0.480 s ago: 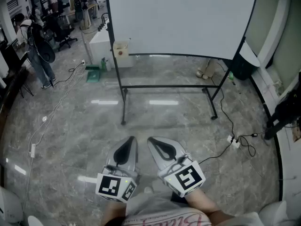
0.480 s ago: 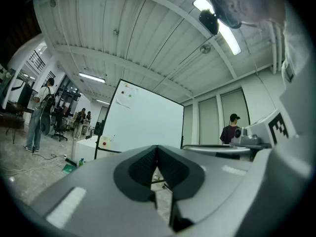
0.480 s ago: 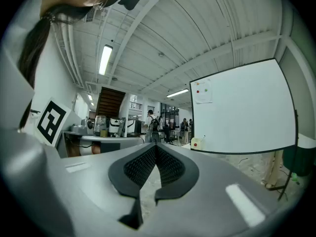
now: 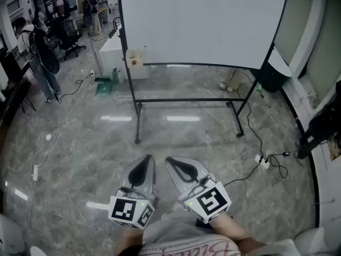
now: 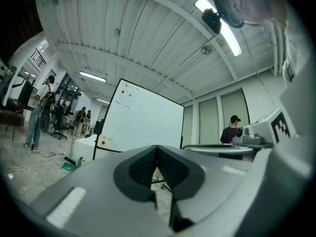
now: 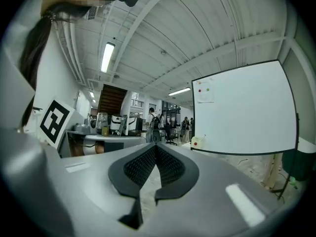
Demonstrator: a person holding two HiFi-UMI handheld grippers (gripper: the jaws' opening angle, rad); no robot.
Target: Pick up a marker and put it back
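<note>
A white whiteboard [image 4: 202, 20] on a black wheeled stand stands ahead on the marble floor. A small cream holder [image 4: 135, 57] hangs at its lower left corner, and a thin marker [image 4: 143, 48] sticks up out of it. The holder also shows in the left gripper view as a small box [image 5: 102, 142] and in the right gripper view as a cream box [image 6: 196, 141]. My left gripper [image 4: 146, 159] and right gripper [image 4: 171, 160] are held low, close to my body, side by side and far from the board. Both are shut with nothing between the pads [image 5: 157, 149] [image 6: 156, 148].
The stand's black legs [image 4: 139, 119] and cross bar span the floor ahead. Cables and a power strip [image 4: 262, 161] lie at the right, more cable [image 4: 58, 127] at the left. A person with a backpack [image 4: 37, 47] stands far left. A white cabinet [image 4: 114, 52] and a green object [image 4: 104, 85] sit beside the board.
The head view has shifted a little, so the board and floor sit slightly differently in it. Both grippers stay shut in the same place.
</note>
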